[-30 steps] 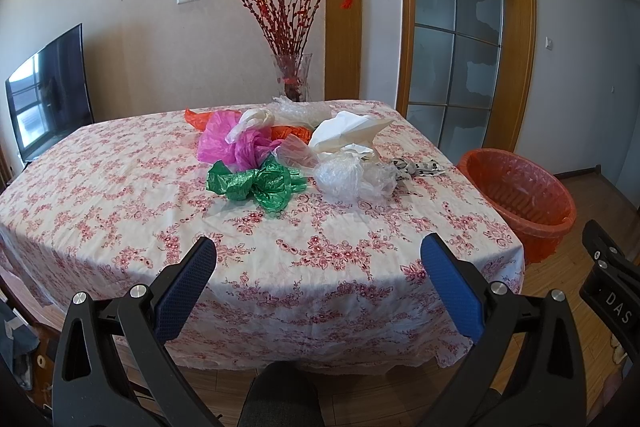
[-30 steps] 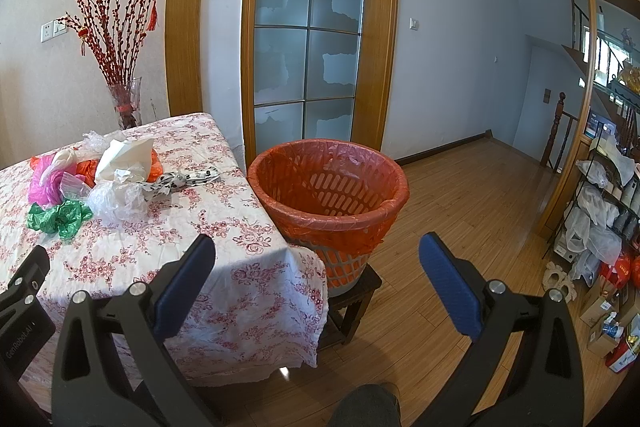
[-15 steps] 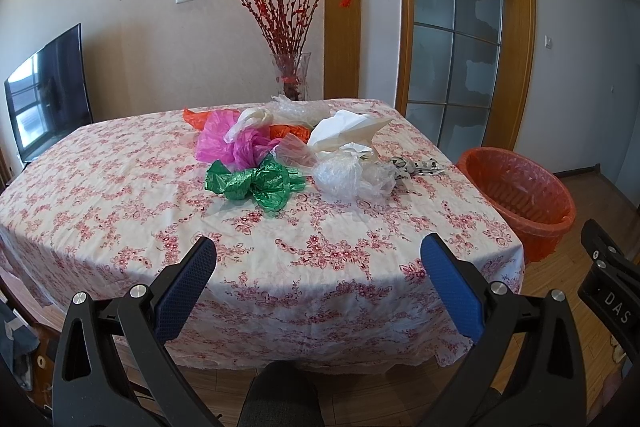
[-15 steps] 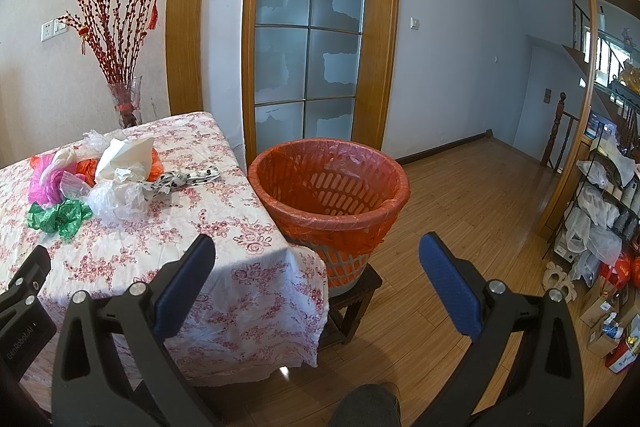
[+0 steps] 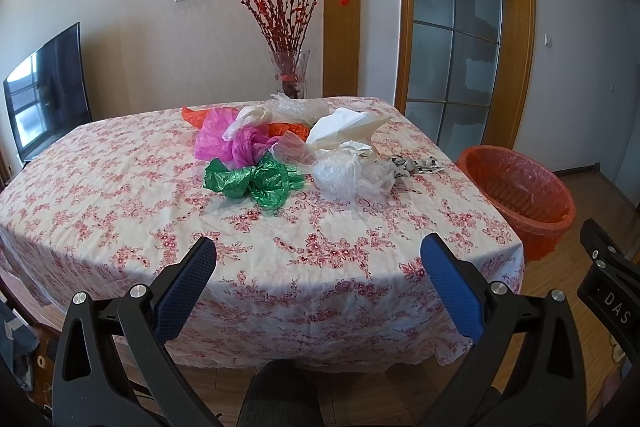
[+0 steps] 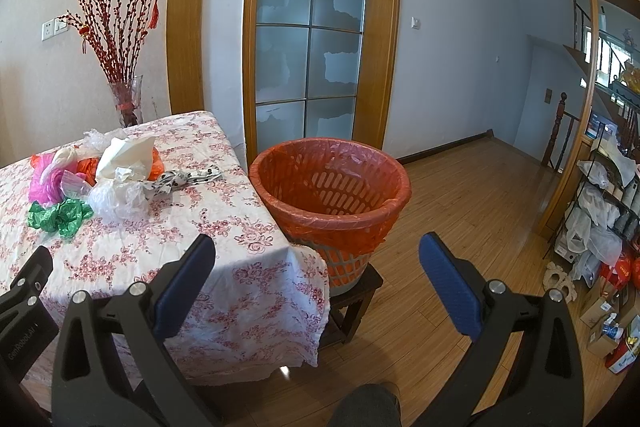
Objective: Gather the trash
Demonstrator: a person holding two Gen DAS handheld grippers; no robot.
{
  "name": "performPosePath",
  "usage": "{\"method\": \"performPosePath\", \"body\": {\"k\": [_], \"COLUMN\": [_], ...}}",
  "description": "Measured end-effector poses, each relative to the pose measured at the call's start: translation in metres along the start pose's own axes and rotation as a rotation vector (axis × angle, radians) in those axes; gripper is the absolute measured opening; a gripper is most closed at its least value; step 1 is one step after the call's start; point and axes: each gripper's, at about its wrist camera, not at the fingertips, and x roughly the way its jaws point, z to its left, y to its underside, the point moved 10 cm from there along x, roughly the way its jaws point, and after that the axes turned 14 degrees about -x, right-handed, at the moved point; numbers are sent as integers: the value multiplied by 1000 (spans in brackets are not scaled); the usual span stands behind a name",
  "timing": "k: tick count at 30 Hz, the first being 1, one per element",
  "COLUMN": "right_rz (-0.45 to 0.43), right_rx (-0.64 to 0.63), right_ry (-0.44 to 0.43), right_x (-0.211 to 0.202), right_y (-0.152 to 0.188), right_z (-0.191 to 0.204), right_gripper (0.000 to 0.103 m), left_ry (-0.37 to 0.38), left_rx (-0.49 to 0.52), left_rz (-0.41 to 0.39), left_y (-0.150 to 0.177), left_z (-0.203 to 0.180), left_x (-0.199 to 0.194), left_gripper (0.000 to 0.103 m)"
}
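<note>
Both grippers wide open and empty, trash piled mid-table

Left gripper (image 5: 318, 261) with its ribbed blue pads spread, held level short of the table's (image 5: 100, 187) near edge; crinkly green bag (image 5: 256, 181), pink bag (image 5: 230, 141), clear wrap (image 5: 346, 173) and white paper (image 5: 344, 131) bunched at the far middle. Right gripper (image 6: 316, 259), just as open, faces the orange-lined slotted bin (image 6: 332, 187) on a low stool (image 6: 356, 291) that only this view shows.

Both grippers wide, nothing held.
The left hand-held gripper (image 5: 318, 251) and right hand-held gripper (image 6: 317, 251) hover level, fingers spread apart.
</note>
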Motion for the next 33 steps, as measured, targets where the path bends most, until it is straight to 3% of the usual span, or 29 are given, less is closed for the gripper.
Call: {"method": "performPosePath", "body": {"k": [33], "right_rz": [28], "right_rx": [-3], "right_ry": [-3], "right_x": [14], "right_y": [6], "right_z": [3], "right_gripper": [99], "left_ry": [-8], "left_rx": [-21], "left_rz": [26], "left_y": [8], "left_z": [2], "left_x": [9], "left_gripper": [101]}}
